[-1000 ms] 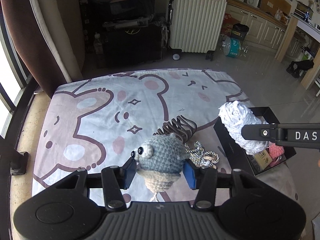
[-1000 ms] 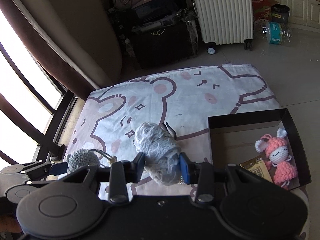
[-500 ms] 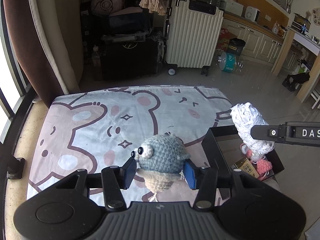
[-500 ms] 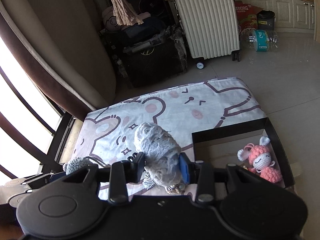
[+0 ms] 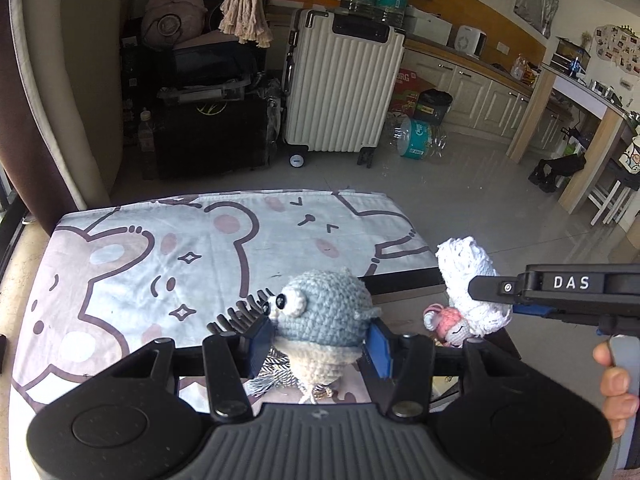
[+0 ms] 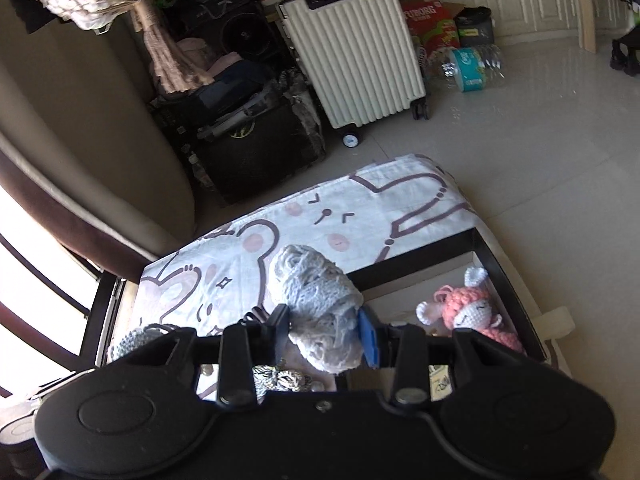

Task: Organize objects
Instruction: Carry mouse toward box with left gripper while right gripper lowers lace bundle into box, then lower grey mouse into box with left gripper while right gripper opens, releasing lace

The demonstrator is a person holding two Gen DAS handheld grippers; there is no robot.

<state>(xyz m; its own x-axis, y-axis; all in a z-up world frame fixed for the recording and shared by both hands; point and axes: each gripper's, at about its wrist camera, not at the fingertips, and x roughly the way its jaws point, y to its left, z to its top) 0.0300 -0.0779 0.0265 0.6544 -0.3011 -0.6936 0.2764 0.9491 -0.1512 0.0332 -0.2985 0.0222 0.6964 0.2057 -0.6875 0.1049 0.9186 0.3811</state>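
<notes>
My left gripper (image 5: 318, 340) is shut on a grey-blue crocheted bird (image 5: 324, 316) with a cream belly, held above the bear-print cloth (image 5: 160, 264). My right gripper (image 6: 323, 338) is shut on a skein of white yarn (image 6: 316, 300); it also shows in the left wrist view (image 5: 472, 288), held over the black box (image 6: 496, 276). A pink crocheted doll (image 6: 472, 312) lies inside the box. A dark hair claw clip (image 5: 238, 314) and a striped cord with a keychain (image 6: 280, 378) lie on the cloth under the grippers.
The cloth covers a low table; its far edge drops to a tiled floor (image 5: 460, 200). A white suitcase (image 5: 340, 84), black cases (image 5: 208, 128) and a water bottle pack (image 5: 416, 138) stand beyond. A curtain (image 6: 80, 160) hangs at the left.
Both grippers have risen and moved right toward the box, each still holding its object. The yarn now hangs over the box, above the pink doll.
</notes>
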